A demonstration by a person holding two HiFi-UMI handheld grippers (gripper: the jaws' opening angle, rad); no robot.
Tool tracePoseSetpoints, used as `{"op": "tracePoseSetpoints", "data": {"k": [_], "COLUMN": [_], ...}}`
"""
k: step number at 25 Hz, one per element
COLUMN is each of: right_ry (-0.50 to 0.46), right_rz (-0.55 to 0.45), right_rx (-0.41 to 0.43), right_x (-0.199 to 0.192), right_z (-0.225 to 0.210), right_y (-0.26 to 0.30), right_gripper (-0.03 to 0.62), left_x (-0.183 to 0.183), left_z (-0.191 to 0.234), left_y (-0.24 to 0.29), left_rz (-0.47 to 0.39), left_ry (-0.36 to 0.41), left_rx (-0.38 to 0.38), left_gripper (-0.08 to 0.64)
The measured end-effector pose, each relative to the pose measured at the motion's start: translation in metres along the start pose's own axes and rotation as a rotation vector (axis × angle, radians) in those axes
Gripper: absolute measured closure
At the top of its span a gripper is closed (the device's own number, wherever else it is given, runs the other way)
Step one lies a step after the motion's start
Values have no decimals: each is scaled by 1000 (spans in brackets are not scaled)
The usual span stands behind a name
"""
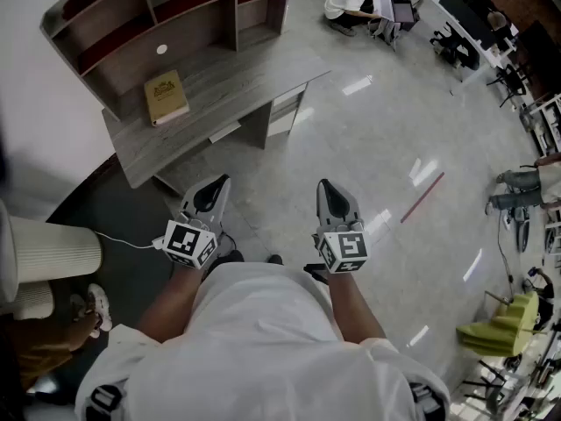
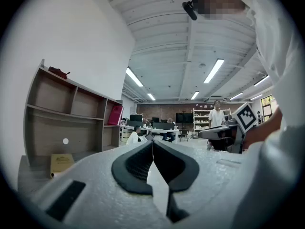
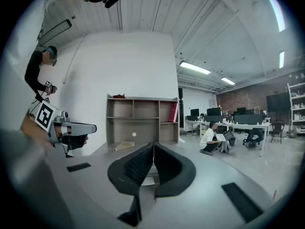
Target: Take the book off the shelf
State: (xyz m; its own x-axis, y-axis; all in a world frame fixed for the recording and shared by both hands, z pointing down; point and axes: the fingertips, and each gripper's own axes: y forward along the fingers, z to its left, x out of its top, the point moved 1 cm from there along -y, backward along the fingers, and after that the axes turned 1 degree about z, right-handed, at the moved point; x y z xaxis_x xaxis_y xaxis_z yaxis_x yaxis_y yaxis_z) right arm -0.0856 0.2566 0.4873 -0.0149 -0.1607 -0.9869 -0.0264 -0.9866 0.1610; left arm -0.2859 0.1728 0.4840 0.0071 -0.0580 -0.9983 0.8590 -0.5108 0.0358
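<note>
Your left hand-held gripper (image 1: 216, 185) is clenched on nothing: in the left gripper view its dark ribbed pads (image 2: 138, 163) meet at the tip. Your right hand-held gripper (image 1: 327, 189) is closed and empty too, with its pads (image 3: 136, 166) pressed together. Both have pale grey, matte bodies. You hold them low in front of you over the glossy floor (image 1: 377, 121), well apart from the furniture.

Ahead stands a grey wood-grain shelf (image 1: 131, 11) of open box compartments, set along the back of a matching worktop (image 1: 228, 82). In its upper right compartment a red book (image 3: 173, 112) stands tilted; the head view cuts it off at the top edge. A tan book (image 1: 166, 96) lies flat on the worktop, just in front of the shelf's lower opening, and its cover print is too small to read. A small white round spot (image 1: 161, 49) marks the back panel above it. On the shelf's top sits a small dark red thing (image 3: 119, 96) that you cannot identify from here.
</note>
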Motion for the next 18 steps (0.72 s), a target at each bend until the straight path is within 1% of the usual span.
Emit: {"op": "tracePoseSetpoints", "data": {"k": [4, 9, 14, 18], "right_ry": [10, 36, 97, 116], "right_rz": [1, -7, -104, -108], "right_rx": [5, 12, 104, 135], "right_x": [-2, -9, -2, -4], "right_z": [-8, -18, -14, -20], "right_y": [-7, -11, -14, -20], "right_gripper": [575, 575, 574, 574], "left_x": [-5, -10, -12, -8], "left_z": [-10, -25, -29, -39], "left_y": [5, 11, 18, 26], "left_rz": [8, 22, 31, 31], "left_ry": [-12, -8, 0, 9], "left_rx": [1, -24, -28, -33], "left_gripper": [545, 545, 545, 545]}}
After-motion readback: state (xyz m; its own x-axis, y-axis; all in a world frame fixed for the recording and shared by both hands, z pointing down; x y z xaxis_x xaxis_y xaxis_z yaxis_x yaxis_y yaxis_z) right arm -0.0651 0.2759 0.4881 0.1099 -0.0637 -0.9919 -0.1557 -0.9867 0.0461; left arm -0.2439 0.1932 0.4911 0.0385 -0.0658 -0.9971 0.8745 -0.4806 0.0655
